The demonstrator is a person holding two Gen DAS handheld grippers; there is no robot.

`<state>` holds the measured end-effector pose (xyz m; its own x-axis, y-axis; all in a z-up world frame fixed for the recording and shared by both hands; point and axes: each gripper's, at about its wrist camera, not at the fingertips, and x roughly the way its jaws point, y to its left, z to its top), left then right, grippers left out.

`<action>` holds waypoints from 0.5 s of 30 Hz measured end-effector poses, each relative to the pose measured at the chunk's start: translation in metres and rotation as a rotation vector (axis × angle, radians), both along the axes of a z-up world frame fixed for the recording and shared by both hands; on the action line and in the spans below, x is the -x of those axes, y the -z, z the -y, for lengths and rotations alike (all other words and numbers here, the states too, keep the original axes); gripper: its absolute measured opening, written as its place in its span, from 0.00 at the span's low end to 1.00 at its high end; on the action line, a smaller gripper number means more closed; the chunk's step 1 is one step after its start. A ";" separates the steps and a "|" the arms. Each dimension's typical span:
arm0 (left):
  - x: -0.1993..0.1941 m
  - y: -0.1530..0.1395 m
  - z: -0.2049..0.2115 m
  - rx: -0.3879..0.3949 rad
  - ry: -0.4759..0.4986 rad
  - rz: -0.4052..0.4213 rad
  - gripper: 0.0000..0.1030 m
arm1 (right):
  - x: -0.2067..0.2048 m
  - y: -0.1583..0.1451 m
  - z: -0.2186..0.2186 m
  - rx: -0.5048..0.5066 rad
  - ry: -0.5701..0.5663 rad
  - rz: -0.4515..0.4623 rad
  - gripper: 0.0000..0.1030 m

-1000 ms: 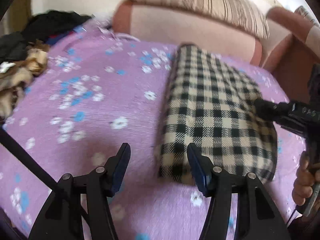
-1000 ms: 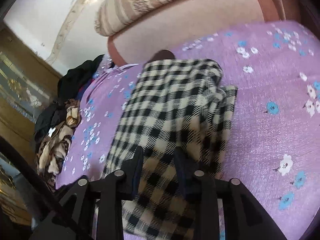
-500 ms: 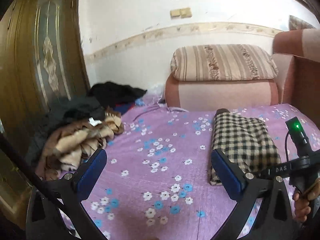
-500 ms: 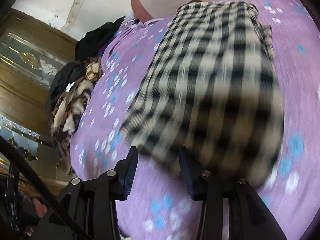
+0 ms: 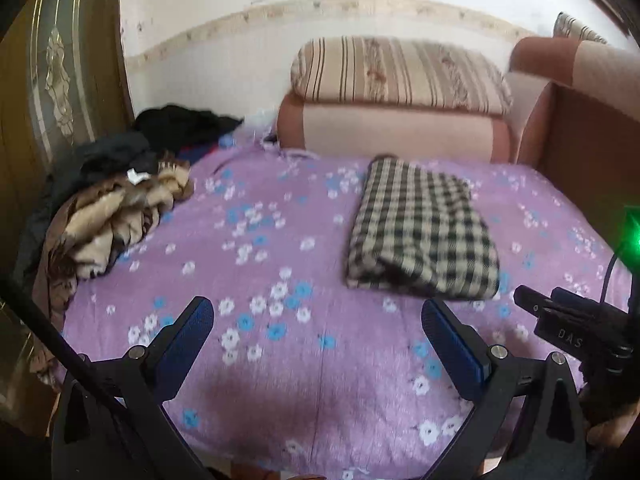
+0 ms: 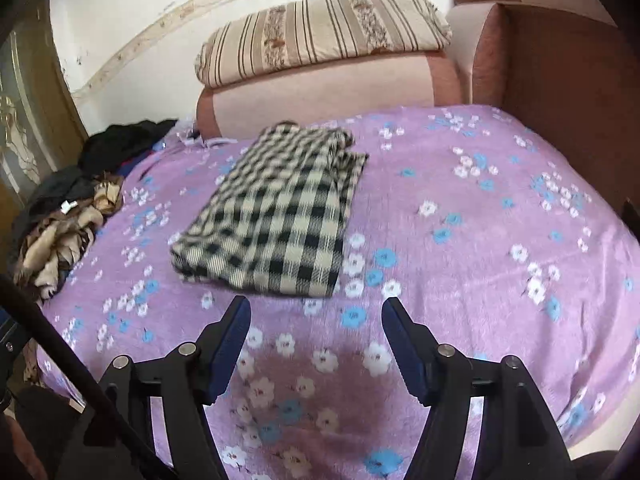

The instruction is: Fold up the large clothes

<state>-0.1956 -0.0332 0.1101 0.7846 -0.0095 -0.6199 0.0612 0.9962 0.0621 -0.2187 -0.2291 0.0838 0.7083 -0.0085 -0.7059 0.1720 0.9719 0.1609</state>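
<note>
Lying folded on the bed (image 5: 320, 360), released a second ago — checked garment (image 6: 276, 216); left gripper (image 5: 318, 336) and right gripper (image 6: 316, 332) pulled back, jaws spread, empty — fold judged complete.

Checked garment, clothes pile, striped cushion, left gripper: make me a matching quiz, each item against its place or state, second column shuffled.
Column one:
1. checked garment
2. clothes pile
3. striped cushion
4. left gripper

Column two:
A. jaws wide open, holding nothing
B. heaped at the left edge of the bed
C. folded flat on the purple bedspread
D. on top of the pink sofa arm

Pairs: 1-C, 2-B, 3-D, 4-A
</note>
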 end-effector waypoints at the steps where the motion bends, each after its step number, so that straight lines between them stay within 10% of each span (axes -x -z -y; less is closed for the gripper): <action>1: -0.001 0.003 0.000 0.002 -0.009 -0.012 1.00 | -0.002 0.002 -0.002 0.005 -0.007 -0.011 0.70; 15: -0.015 0.026 -0.004 0.037 -0.013 -0.118 1.00 | -0.012 0.007 -0.036 0.195 -0.044 -0.008 0.72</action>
<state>-0.1806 -0.0291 0.0841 0.7061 -0.0244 -0.7077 0.0531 0.9984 0.0186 -0.2068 -0.1934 0.0770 0.7052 -0.1151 -0.6996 0.1295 0.9910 -0.0325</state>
